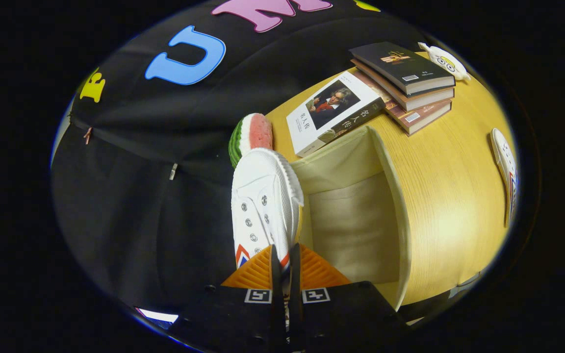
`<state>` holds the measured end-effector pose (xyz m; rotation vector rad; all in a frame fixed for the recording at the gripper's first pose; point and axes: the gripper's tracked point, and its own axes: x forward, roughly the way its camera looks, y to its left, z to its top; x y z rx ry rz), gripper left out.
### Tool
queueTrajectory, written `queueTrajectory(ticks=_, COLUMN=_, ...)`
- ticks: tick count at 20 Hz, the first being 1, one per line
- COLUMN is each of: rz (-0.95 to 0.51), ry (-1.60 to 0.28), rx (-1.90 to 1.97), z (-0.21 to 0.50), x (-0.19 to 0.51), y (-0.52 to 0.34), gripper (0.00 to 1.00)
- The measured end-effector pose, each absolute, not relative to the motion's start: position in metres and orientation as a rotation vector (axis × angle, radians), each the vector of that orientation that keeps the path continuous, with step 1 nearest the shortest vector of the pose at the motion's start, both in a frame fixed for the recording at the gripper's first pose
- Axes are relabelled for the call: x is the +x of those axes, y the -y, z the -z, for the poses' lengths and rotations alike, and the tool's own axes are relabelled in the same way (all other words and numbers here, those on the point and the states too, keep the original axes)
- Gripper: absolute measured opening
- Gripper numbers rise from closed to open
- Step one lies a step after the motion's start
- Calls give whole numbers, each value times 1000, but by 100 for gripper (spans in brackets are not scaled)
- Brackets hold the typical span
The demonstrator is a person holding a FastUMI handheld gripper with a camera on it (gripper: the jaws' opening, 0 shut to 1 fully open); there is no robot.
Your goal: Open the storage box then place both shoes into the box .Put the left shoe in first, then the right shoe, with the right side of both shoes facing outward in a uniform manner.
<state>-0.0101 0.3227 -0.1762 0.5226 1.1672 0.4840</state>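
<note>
One white canvas shoe (263,201), laceless with metal eyelets and a small striped tag near the heel, held by the gripper (282,267): the two fingers are drawn narrow and pinch the shoe's collar or heel edge between them, the toe pointing away ahead of the fingers. The shoe hangs at the near-left wall of the storage box (395,206), over or just outside that rim; which of the two cannot be told.

Storage box: cream fabric, lid already open, cavity bare, just ahead and to the right of the fingers.

Second shoe (505,171): white, lying on the wooden table (449,196), well apart from the box on its far side.

Other items on the table: a watermelon-slice toy (250,137) just beyond the held shoe's toe; a single book (334,113) behind the box; a stack of books (405,83) further back; a small white figure (444,61) beside the stack.

Step in hand, by judgement: first shoe being carried into the box. Next move calls for shifting the shoe across the rim, lowering it inside with the required side facing outward, then parting the fingers.
</note>
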Motion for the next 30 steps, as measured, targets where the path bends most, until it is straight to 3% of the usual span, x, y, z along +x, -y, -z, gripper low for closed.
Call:
queueTrajectory(ticks=9, rz=-460, ry=-1234, rx=507, z=197, x=-17, y=-333, gripper=8)
queueTrajectory(ticks=13, rz=-529, ry=-1169, rx=606, z=164, x=-8, y=-347, gripper=99)
queueTrajectory(ticks=19, rz=-532, ry=-987, rx=433, z=131, x=13, y=-271, gripper=99)
queueTrajectory(ticks=30, rz=-277, ry=-828, rx=145, z=134, x=70, y=-19, gripper=99)
